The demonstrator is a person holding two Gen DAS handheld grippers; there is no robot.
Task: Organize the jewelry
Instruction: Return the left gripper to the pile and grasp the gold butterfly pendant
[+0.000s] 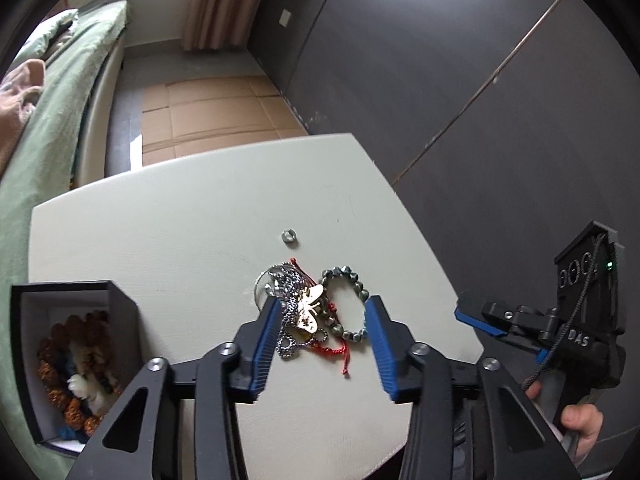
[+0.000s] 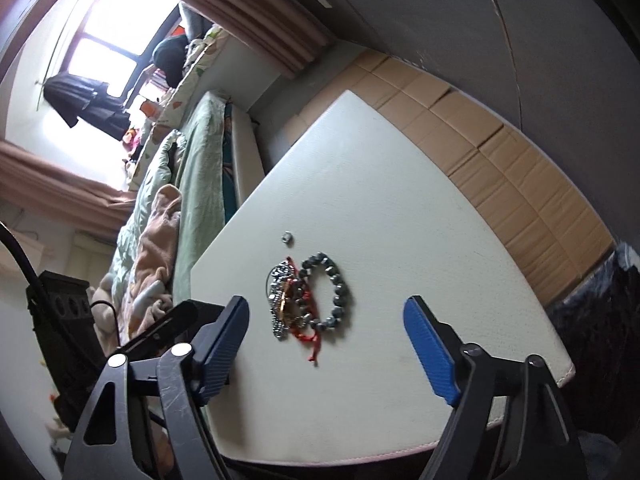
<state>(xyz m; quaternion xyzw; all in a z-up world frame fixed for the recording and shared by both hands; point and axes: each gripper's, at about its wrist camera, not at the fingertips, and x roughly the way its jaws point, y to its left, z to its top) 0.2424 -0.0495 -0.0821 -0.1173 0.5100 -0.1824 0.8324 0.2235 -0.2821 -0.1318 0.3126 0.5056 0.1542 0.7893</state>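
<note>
A tangle of jewelry lies on the white table [image 1: 160,232]: a silver beaded chain [image 1: 290,292] with a gold insect pendant [image 1: 310,308], a red cord [image 1: 340,352] and a grey bead bracelet [image 1: 352,304]. A small silver ring [image 1: 287,235] lies apart, farther back. My left gripper [image 1: 322,320] is open, its blue pads on either side of the pile, just above it. My right gripper [image 2: 326,338] is open and empty, a little short of the same pile [image 2: 308,300]; it also shows at the right of the left wrist view [image 1: 500,320].
An open black box [image 1: 76,352] at the table's left front corner holds orange-brown bead bracelets and a white piece. A bed with green bedding [image 1: 60,120] stands left of the table. Cardboard [image 1: 212,116] covers the floor beyond; a dark wall [image 1: 480,80] runs along the right.
</note>
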